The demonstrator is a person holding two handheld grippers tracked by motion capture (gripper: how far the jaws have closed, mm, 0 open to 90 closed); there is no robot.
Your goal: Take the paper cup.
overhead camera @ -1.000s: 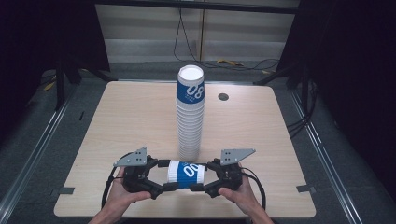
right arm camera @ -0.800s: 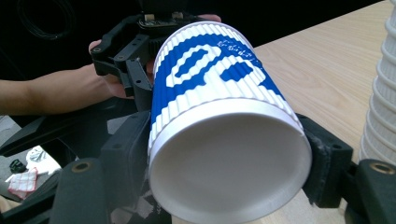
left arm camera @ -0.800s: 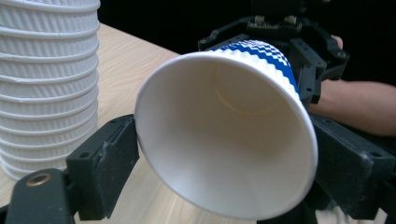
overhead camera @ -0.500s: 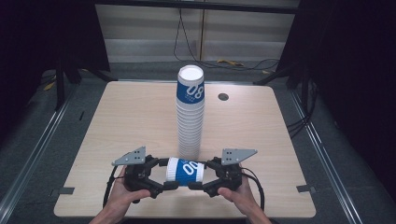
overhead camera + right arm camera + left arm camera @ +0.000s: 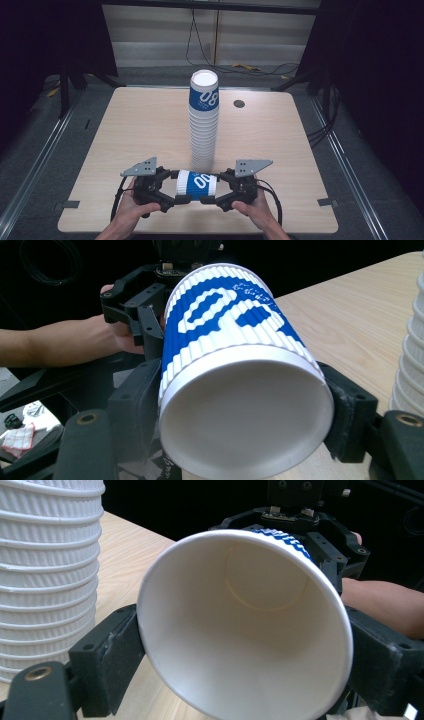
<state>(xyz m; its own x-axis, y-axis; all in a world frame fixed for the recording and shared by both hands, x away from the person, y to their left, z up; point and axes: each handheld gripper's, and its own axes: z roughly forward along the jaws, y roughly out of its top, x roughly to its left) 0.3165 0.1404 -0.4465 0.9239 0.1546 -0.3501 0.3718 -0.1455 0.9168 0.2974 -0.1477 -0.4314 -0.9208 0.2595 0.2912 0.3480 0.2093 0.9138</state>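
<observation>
Nothing much has shifted since a second ago: both grippers have held their places at the table's near edge. Between them the blue-and-white ribbed paper cup lies on its side, empty, just in front of the tall stack of white ribbed paper cups. Left gripper clamps its rim end; right gripper clamps its base end. Both hands rest low on the light wooden table.

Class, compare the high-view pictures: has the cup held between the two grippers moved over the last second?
No. The cup lies on its side just in front of the foot of the tall cup stack, same spot as before.
</observation>
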